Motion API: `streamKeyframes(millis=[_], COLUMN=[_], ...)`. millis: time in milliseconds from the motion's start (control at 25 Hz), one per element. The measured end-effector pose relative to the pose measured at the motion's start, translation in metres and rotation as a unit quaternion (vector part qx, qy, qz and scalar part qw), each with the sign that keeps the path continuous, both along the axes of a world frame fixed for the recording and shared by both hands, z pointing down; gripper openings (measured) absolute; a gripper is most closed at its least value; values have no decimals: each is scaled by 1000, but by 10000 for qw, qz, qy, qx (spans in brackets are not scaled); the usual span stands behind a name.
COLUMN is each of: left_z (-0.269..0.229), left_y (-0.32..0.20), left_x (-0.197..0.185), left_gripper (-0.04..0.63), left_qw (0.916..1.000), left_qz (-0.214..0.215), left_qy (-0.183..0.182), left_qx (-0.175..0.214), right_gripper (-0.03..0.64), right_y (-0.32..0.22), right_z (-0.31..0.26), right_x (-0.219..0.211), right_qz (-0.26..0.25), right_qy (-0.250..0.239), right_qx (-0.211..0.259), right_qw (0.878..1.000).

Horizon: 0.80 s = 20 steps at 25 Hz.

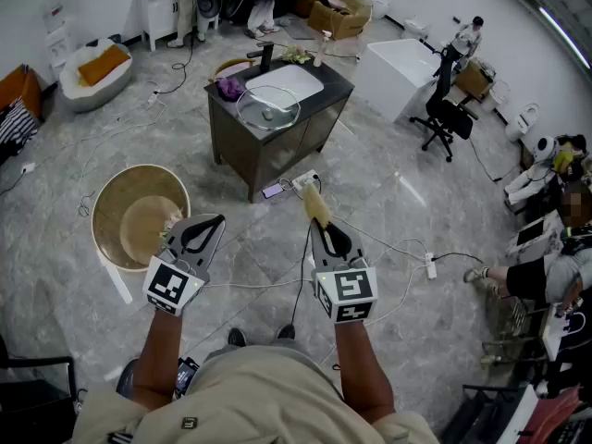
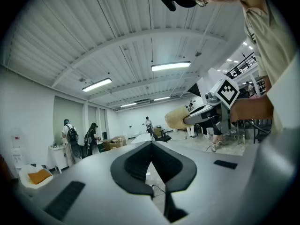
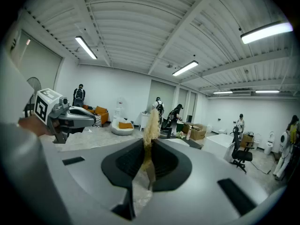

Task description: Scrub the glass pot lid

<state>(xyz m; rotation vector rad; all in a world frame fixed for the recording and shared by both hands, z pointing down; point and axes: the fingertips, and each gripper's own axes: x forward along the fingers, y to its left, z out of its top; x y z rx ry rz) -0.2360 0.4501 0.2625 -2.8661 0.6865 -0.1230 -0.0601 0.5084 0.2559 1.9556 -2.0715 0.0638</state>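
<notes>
The glass pot lid [image 1: 268,107] lies flat on a dark sink cabinet [image 1: 242,139] far ahead of me, beside the white basin [image 1: 284,83]. Both grippers hang over bare floor, well short of the cabinet. My right gripper [image 1: 320,226] is shut on a tan loofah scrubber [image 1: 316,204], which sticks out past its tips; the right gripper view shows the loofah scrubber [image 3: 150,126] pinched between the pads. My left gripper [image 1: 211,220] is shut with nothing in it, its tips meeting in the left gripper view [image 2: 151,143]. That view also shows the loofah scrubber [image 2: 177,118] to the right.
A round wicker basket [image 1: 108,203] stands on the floor at my left. Cables and a power strip [image 1: 430,266] run across the floor between me and the cabinet. A black office chair [image 1: 446,114] and a white table [image 1: 398,72] stand to the right. People sit at the far right.
</notes>
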Motion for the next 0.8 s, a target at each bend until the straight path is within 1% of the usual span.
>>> streamKeyframes(millis=[200, 400, 560, 680, 800], left_z=[2, 7, 7, 8, 10], left_y=[-4, -16, -21, -24, -28], left_x=[-2, -6, -9, -11, -14], left_gripper=[14, 14, 14, 14, 14], left_qw=[9995, 10000, 9999, 9997, 9998], left_qz=[-27, 24, 40, 54, 95], left_qy=[-13, -1, 12, 37, 76], left_qx=[-316, -59, -102, -236, -166], right_gripper=[46, 46, 46, 48, 48], right_y=[-8, -17, -22, -25, -28], right_z=[1, 4, 2, 2, 3], right_x=[-2, -4, -7, -9, -12], right_qz=[16, 51, 77, 118, 149], right_qy=[16, 8, 43, 72, 34], right_qx=[-7, -32, -38, -19, -33], right_qw=[10000, 10000, 10000, 9999, 9999])
